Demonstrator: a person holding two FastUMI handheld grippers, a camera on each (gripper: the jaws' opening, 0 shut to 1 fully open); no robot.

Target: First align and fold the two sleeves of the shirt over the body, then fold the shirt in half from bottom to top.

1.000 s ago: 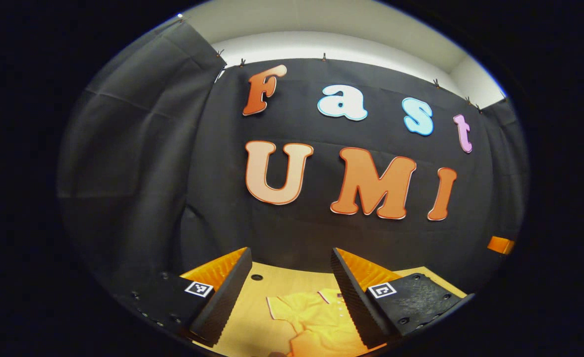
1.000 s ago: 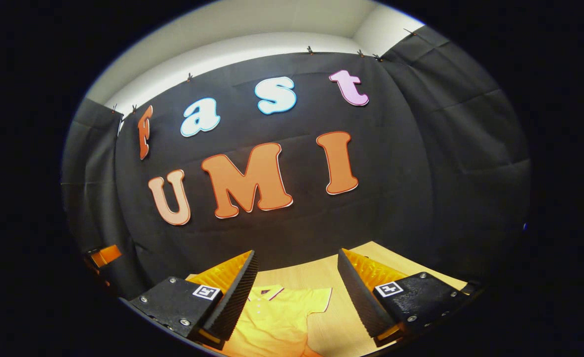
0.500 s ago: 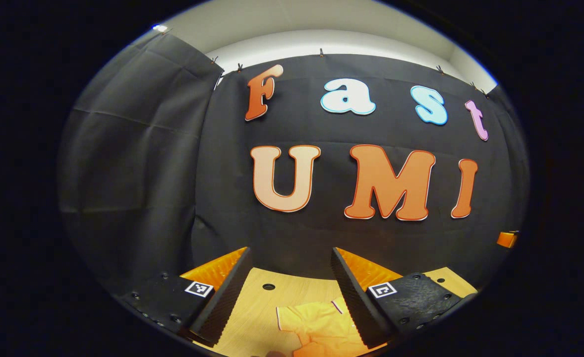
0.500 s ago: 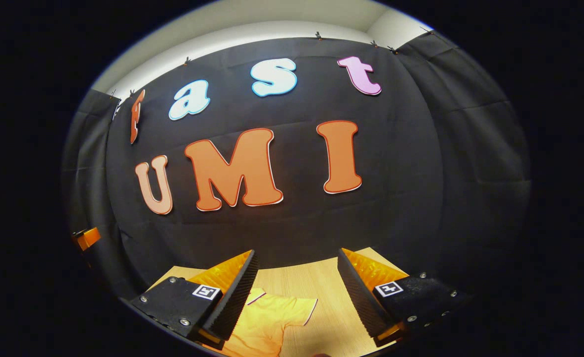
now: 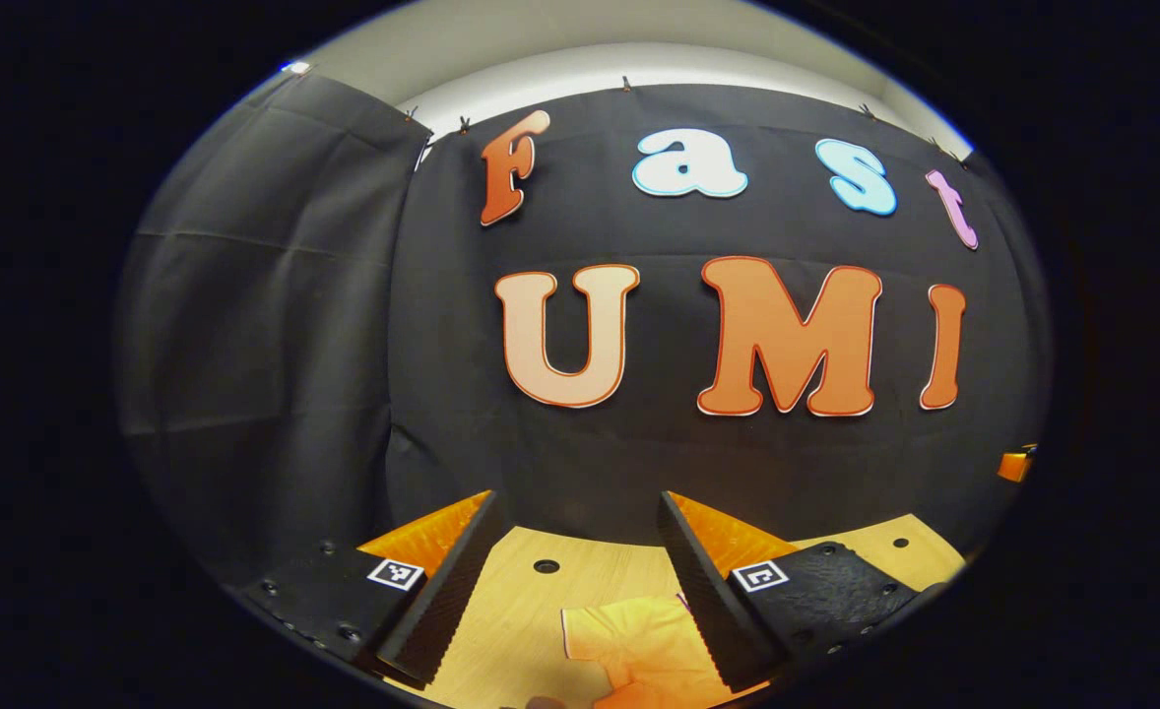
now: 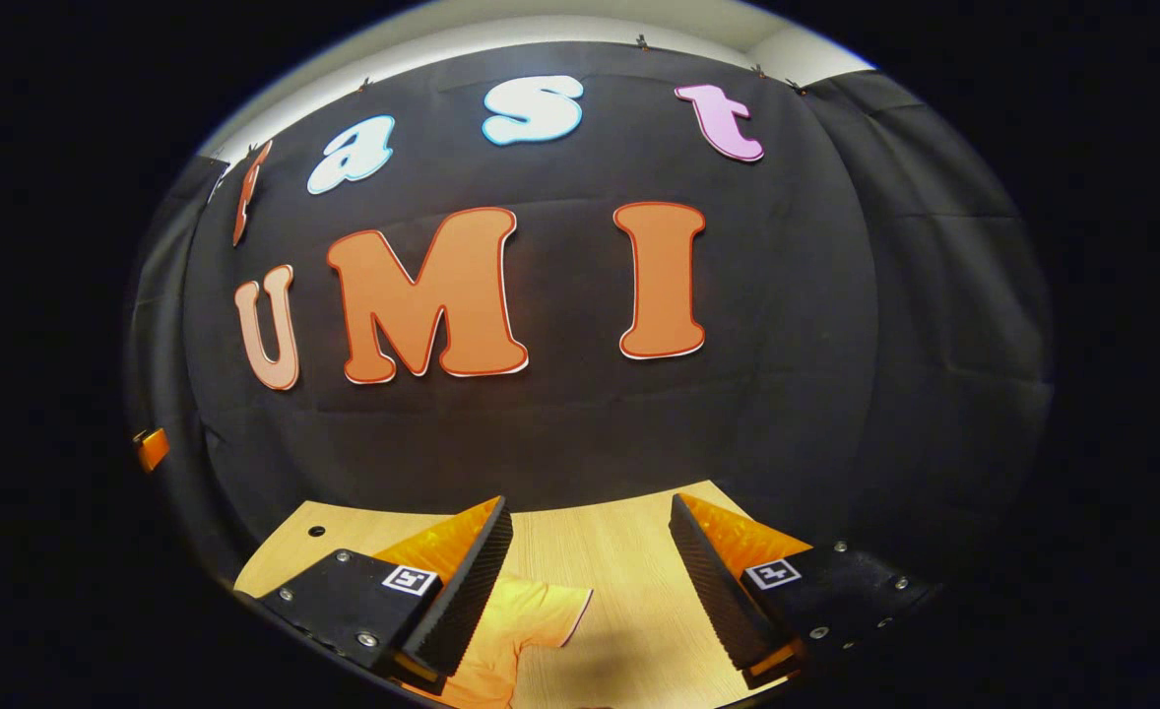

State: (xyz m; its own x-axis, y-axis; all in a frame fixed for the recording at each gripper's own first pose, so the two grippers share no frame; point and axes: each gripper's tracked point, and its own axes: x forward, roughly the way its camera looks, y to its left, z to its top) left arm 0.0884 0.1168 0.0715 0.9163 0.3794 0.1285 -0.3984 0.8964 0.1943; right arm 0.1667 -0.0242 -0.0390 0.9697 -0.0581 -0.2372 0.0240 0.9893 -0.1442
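Both sets of jaws are wide apart and holding nothing, up above the worktop (image 5: 511, 615). The yellow shirt (image 5: 639, 645) lies flat down at 6 o'clock in the left gripper view, with one sleeve (image 6: 541, 615) poking out at 6 in the right gripper view. I'd drop low, pinch each sleeve right at the cuff edge, then fold inward evenly.

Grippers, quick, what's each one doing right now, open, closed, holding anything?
Left gripper: open, holding nothing, above the table with the yellow shirt below.
Right gripper: open, holding nothing, also above the shirt.
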